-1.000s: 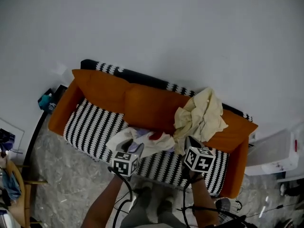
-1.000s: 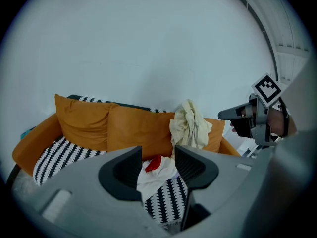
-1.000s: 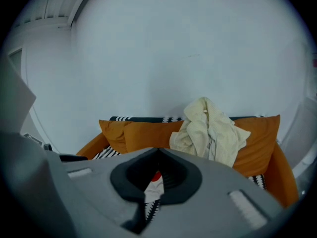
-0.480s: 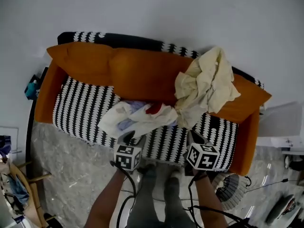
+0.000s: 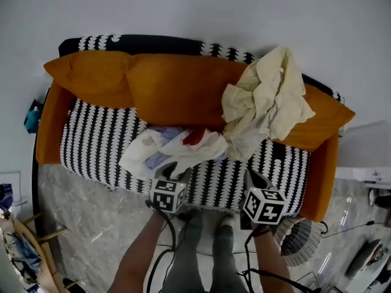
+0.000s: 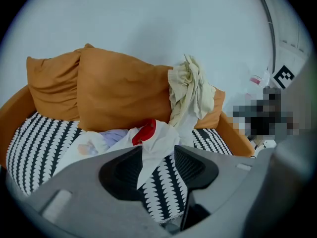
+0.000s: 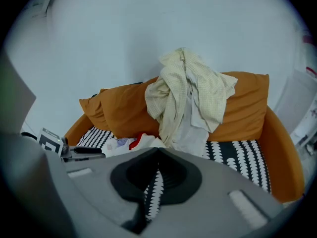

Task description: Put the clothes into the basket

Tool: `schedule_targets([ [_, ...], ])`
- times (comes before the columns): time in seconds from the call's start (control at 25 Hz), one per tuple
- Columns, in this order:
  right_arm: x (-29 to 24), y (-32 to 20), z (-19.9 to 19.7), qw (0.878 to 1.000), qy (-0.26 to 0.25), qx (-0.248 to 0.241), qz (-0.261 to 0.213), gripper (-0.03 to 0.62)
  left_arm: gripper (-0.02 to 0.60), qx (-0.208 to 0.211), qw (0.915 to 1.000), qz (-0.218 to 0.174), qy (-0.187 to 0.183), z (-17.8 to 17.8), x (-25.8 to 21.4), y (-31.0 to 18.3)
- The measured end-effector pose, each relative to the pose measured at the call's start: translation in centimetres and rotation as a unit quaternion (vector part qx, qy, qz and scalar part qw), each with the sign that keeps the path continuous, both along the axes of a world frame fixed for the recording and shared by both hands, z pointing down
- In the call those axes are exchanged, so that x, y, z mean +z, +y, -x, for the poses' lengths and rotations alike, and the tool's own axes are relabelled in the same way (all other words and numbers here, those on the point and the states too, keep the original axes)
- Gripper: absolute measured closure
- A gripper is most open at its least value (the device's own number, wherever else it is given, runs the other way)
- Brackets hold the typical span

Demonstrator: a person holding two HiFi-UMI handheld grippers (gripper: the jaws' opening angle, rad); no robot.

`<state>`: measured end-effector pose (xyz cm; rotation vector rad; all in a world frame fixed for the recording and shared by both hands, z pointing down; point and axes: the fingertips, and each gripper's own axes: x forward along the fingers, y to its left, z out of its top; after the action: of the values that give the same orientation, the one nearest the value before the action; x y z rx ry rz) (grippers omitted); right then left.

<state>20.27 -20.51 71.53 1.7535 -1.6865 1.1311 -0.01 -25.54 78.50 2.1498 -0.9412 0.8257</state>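
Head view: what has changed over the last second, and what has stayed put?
Both the left tongs and right tongs have sunk, from over the clothes to the front edge of the sofa seat. Nothing was gripped: left open, right shut and empty. The white garment on the seat and the cream shirt on the backrest lie as before.

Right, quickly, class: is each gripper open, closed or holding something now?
Left gripper: open, jaws apart; the white garment shows through the gap, not pinched.
Right gripper: closed, jaw tips together, holding nothing.
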Motion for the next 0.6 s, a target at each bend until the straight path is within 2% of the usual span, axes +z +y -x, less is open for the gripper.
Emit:
schedule_targets([
  [0.2, 2.0, -0.1, -1.5, 1.000, -0.003, 0.027, 0.010, 0.591, 0.368, 0.017, 0.9998, 0.004, -0.003, -1.9, 2.4, -2.3],
  [0.4, 4.0, -0.2, -2.7, 0.998, -0.012, 0.054, 0.024, 0.591, 0.368, 0.045, 0.9987, 0.008, -0.023, -3.2, 5.1, -4.7],
  [0.6, 5.3, -0.5, -4.2, 0.997, -0.009, 0.061, 0.037, 0.591, 0.368, 0.052, 0.9982, 0.016, -0.026, -4.6, 7.3, -6.7],
])
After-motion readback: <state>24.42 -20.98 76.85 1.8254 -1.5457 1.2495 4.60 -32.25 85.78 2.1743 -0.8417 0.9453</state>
